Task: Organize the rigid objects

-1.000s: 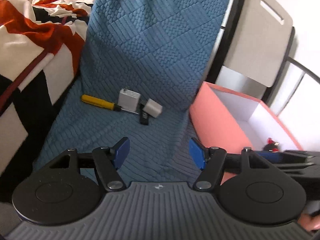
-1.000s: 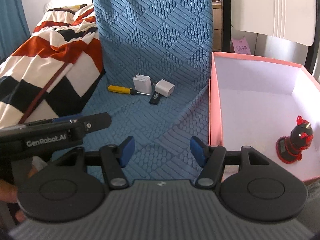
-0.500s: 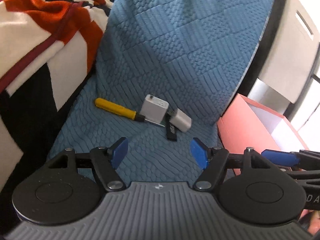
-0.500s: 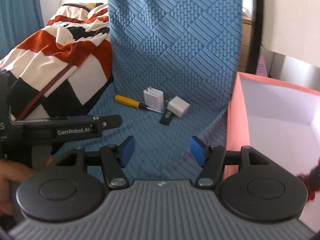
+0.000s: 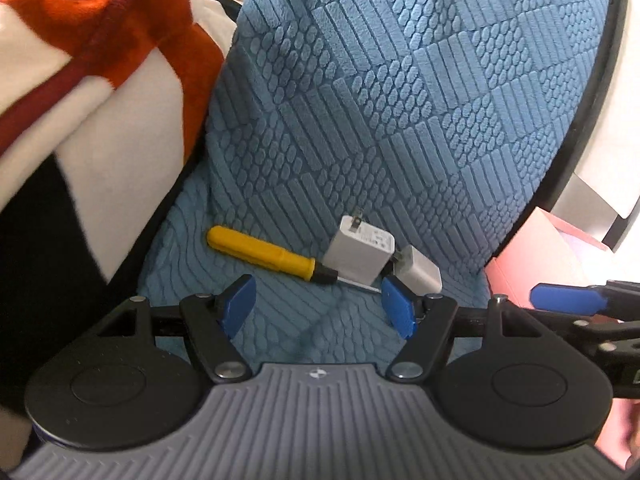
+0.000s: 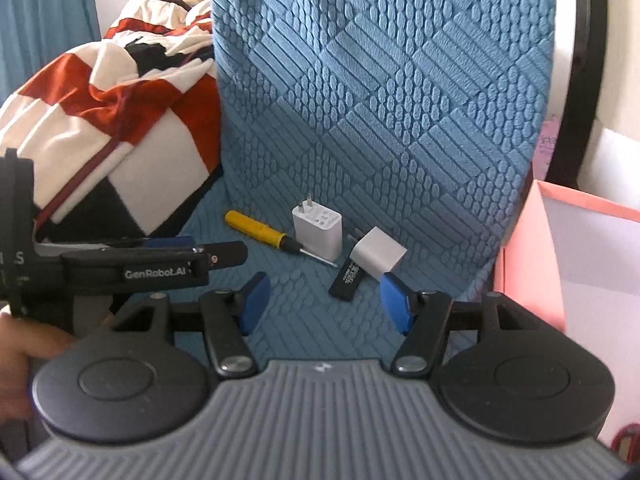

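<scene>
A yellow-handled screwdriver, a white plug charger, a smaller white cube charger and a black USB stick lie together on the blue textured seat cover. My left gripper is open and empty, just short of the screwdriver tip and the plug charger. My right gripper is open and empty, close in front of the USB stick and the cube charger. The left gripper also shows at the left of the right wrist view.
A pink box with a white inside stands right of the seat. A red, white and black blanket lies to the left. A black chair frame rises behind the cover.
Both grippers have moved forward toward the cluster of objects on the seat, which now looks larger and nearer. The pink box has slid toward the right edge of both views. Both grippers stay open.
</scene>
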Demonstrator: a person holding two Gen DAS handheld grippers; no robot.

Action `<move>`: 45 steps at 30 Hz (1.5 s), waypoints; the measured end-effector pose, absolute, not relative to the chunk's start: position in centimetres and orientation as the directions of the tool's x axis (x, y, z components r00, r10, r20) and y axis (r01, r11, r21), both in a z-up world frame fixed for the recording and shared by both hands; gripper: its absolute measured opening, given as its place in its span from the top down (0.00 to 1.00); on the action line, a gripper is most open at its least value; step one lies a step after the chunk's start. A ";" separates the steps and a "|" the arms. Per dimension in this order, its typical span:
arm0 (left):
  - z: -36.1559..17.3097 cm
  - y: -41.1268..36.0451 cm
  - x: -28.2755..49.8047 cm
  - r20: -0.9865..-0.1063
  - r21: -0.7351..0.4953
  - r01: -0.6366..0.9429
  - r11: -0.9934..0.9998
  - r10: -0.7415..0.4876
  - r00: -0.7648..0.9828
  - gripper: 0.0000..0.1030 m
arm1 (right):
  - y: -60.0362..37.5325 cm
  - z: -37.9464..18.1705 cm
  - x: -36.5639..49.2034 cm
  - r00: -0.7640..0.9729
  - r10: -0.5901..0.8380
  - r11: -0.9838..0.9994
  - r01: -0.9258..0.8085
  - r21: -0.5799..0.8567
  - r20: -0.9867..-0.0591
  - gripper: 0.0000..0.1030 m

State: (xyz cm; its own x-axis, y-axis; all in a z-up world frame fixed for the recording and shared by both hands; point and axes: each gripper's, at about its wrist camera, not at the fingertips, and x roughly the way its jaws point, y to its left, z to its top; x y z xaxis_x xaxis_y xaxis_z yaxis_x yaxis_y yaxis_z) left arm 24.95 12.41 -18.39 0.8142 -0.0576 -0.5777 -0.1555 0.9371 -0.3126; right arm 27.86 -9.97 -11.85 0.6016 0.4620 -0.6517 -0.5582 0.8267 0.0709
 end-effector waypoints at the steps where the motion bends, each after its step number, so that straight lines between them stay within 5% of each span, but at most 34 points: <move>1: -18.4 12.6 25.4 -0.578 -0.312 -0.154 0.938 -0.059 0.814 0.28 | -9.7 -12.1 28.4 0.597 0.462 0.825 -0.560 0.071 -0.656 0.38; 7: -18.0 12.9 27.8 -0.571 -0.304 -0.121 0.945 -0.078 0.817 0.28 | -8.8 -12.9 31.2 0.577 0.452 0.821 -0.567 0.064 -0.680 0.38; 9: -18.2 12.9 28.6 -0.575 -0.300 -0.114 0.947 -0.084 0.814 0.28 | -8.6 -13.1 32.2 0.571 0.446 0.823 -0.564 0.065 -0.689 0.25; 11: -18.4 12.9 29.3 -0.578 -0.304 -0.111 0.946 -0.091 0.811 0.28 | -8.3 -13.5 33.2 0.572 0.425 0.832 -0.552 0.054 -0.702 0.22; 27: -19.4 13.1 32.4 -0.563 -0.391 -0.060 0.918 -0.187 0.805 0.28 | -6.5 -18.2 39.9 0.493 0.380 0.842 -0.535 0.072 -0.783 0.23; 35: -19.8 12.8 33.3 -0.568 -0.378 -0.051 0.924 -0.188 0.802 0.28 | -7.3 -18.9 40.1 0.466 0.367 0.849 -0.521 0.086 -0.805 0.48; 45: -20.3 10.8 35.4 -0.589 -0.311 0.024 0.950 -0.213 0.780 0.25 | -10.2 -17.5 39.3 0.467 0.331 0.873 -0.482 0.077 -0.820 0.50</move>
